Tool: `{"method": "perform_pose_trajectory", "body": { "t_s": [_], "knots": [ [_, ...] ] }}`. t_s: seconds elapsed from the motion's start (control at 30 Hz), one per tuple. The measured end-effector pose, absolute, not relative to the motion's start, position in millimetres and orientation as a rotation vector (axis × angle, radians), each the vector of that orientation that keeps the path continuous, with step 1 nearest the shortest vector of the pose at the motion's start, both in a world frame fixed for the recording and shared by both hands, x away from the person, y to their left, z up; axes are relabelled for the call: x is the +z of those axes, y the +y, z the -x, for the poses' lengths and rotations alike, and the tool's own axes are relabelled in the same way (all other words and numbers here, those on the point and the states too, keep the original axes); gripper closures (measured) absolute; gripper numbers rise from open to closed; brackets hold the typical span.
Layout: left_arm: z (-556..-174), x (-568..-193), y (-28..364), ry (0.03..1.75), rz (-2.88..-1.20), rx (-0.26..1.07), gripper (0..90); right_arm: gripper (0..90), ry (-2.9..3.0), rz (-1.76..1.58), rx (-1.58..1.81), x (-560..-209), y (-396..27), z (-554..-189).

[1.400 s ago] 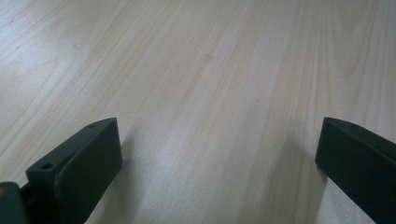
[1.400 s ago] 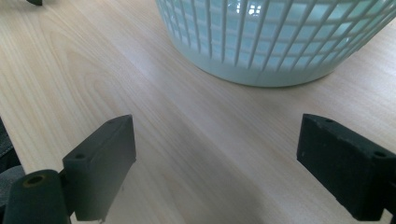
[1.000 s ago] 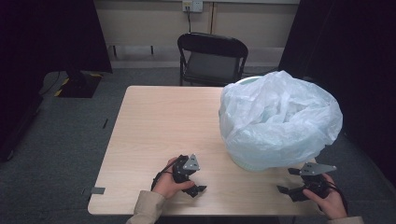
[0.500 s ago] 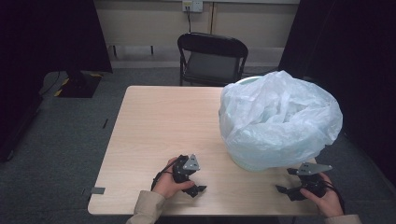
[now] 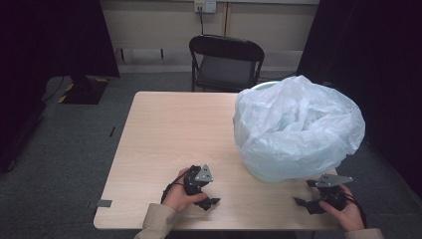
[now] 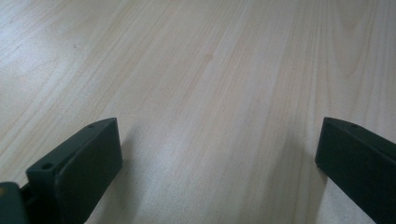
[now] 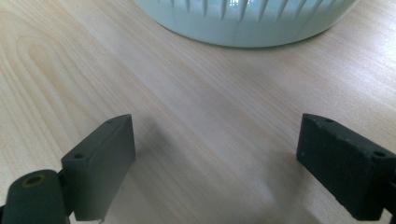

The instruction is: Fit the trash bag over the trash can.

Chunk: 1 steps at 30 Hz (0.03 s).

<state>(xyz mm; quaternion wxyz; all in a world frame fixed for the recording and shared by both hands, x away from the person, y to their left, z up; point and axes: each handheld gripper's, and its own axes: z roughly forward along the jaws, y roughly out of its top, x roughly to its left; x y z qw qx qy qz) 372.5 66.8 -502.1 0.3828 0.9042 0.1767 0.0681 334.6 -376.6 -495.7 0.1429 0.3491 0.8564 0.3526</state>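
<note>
Matt pale wood-grain table (image 5: 164, 134), crinkled thin plastic bag (image 5: 298, 124), seemingly ribbed plastic bin (image 7: 243, 23)

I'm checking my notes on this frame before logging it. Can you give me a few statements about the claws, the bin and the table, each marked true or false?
1. The left claw is shut on the plastic bag. False: its jaws stand wide apart over bare table.
2. The right claw is open. True.
3. A white plastic bag drapes over a pale green bin. True.
4. The bin stands at the table's left side. False: it stands at the right side, nearest the right claw.
5. A black folding chair stands beyond the table. True.
</note>
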Motion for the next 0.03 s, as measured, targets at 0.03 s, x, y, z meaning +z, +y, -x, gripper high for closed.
{"method": "perform_pose_trajectory", "body": {
  "t_s": [0.03],
  "knots": [
    [-372.6, -502.0, 66.8, 0.45, -2.306, 0.174, 0.0, 10.7, 2.468, -1.007, 1.016, -495.8, -376.7, -334.9]
  ]
}}
